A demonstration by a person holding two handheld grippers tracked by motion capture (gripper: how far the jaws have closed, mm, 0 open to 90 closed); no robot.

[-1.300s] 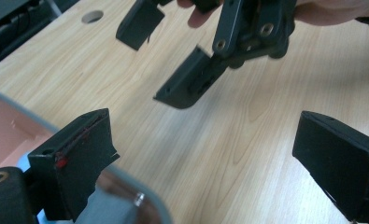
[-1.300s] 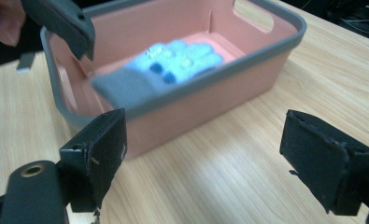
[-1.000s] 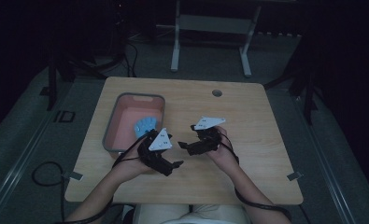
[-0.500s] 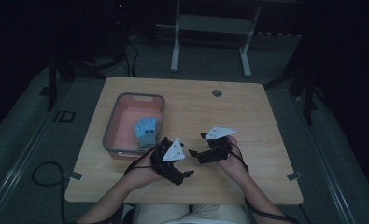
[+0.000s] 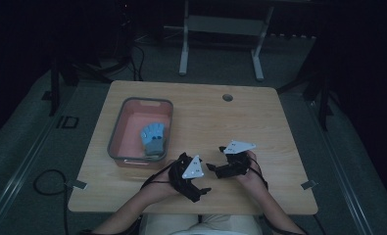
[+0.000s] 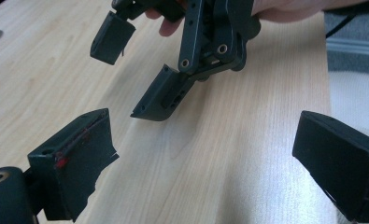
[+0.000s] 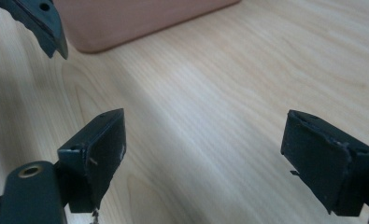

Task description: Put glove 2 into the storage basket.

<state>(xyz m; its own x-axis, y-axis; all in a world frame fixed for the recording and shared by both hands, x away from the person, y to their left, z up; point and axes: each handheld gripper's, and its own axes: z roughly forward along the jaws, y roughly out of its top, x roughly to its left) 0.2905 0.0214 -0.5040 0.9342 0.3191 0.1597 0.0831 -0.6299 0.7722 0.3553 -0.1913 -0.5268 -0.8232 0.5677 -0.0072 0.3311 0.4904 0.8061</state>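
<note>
A blue glove [image 5: 153,138] lies in a pink tray [image 5: 132,111] with a grey rim, on the left half of the wooden table [image 5: 210,117]. My left gripper [image 5: 200,187] is held near the front edge, just right of the tray's near corner. In its own view the left gripper [image 6: 205,172] is open, with bare wood between the jaws. My right gripper [image 5: 214,169] faces it a short way off and is also open and empty [image 7: 212,158]. The right gripper [image 6: 140,70] shows ahead in the left gripper view with its jaws apart.
A round cable hole [image 5: 227,97] sits near the table's far edge. The tray's pink wall [image 7: 140,23] lies ahead in the right gripper view, with a left gripper jaw tip at the upper left. Cables trail over the near edge to the floor.
Both hands have drawn back toward the table's near edge and slightly right, away from the tray. Both grippers stay open and empty, and the glove has not moved.
</note>
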